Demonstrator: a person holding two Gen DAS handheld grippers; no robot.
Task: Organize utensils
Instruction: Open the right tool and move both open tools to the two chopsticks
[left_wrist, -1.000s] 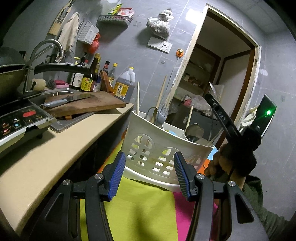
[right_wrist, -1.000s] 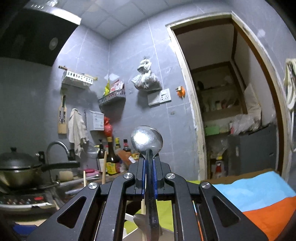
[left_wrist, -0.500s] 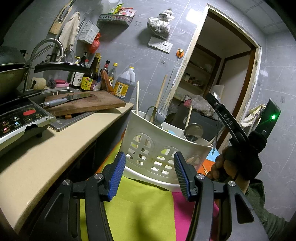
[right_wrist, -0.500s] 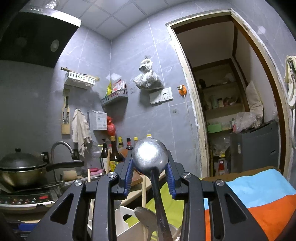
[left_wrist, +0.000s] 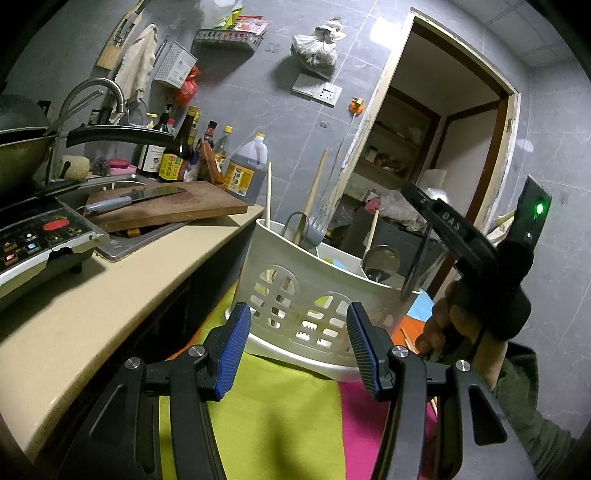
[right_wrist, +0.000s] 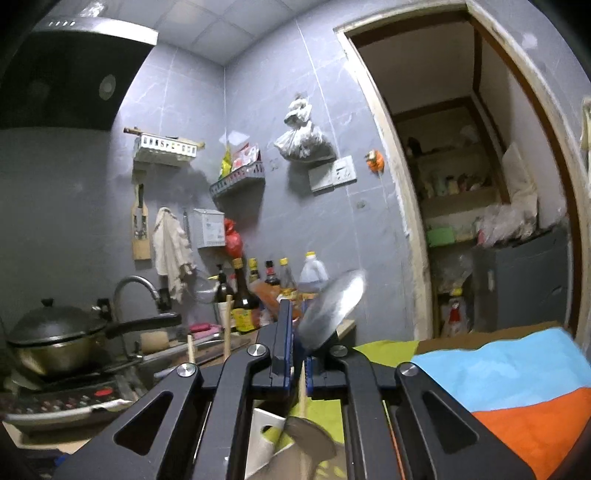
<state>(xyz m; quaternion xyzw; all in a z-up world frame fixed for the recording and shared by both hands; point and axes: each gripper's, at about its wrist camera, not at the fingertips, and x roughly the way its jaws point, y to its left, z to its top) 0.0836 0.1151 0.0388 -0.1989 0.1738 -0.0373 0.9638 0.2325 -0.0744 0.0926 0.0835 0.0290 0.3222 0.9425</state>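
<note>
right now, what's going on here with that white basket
A person is sorting utensils into a white utensil basket that stands on a colourful cloth. A hand holds the right tongs over the basket's right end. They are shut, and a metal spoon leans tilted beside them, apparently not pinched, handle down toward the basket. The left tongs hover open and empty in front of the basket, which already holds a fork and another spoon.

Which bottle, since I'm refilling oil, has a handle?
The big yellow-capped jug at the right end of the row; the others are slim, handleless bottles.
</note>
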